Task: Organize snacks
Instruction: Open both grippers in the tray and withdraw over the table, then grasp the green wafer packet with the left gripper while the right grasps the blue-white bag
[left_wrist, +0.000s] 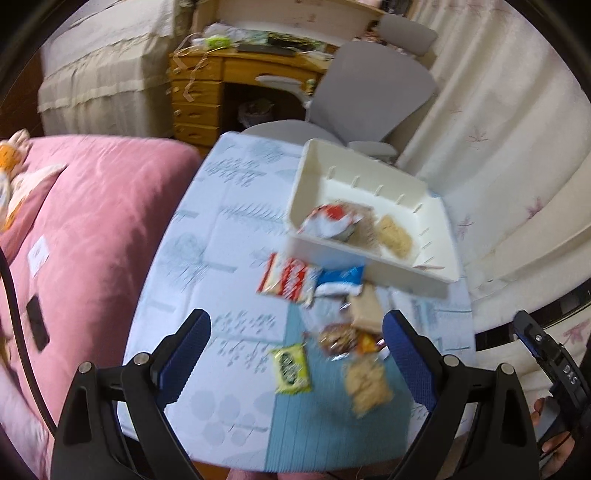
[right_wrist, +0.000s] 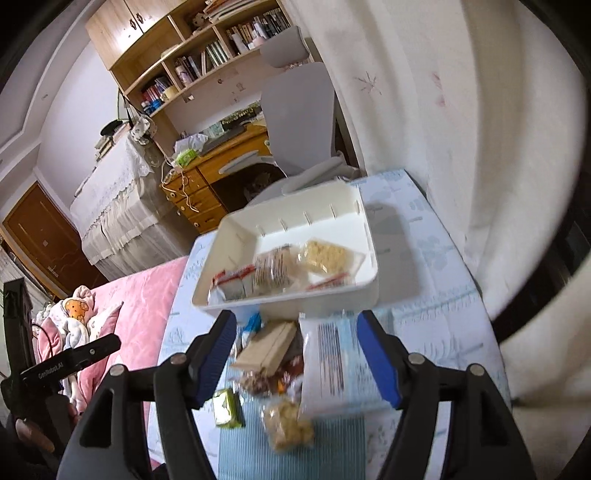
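Both grippers' jaws open, empty; blurred snack packets (left_wrist: 332, 325) partly hide each other

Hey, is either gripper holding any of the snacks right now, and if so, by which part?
Nothing is held. The left gripper and right gripper both stand open above the loose snacks, pads touching none.
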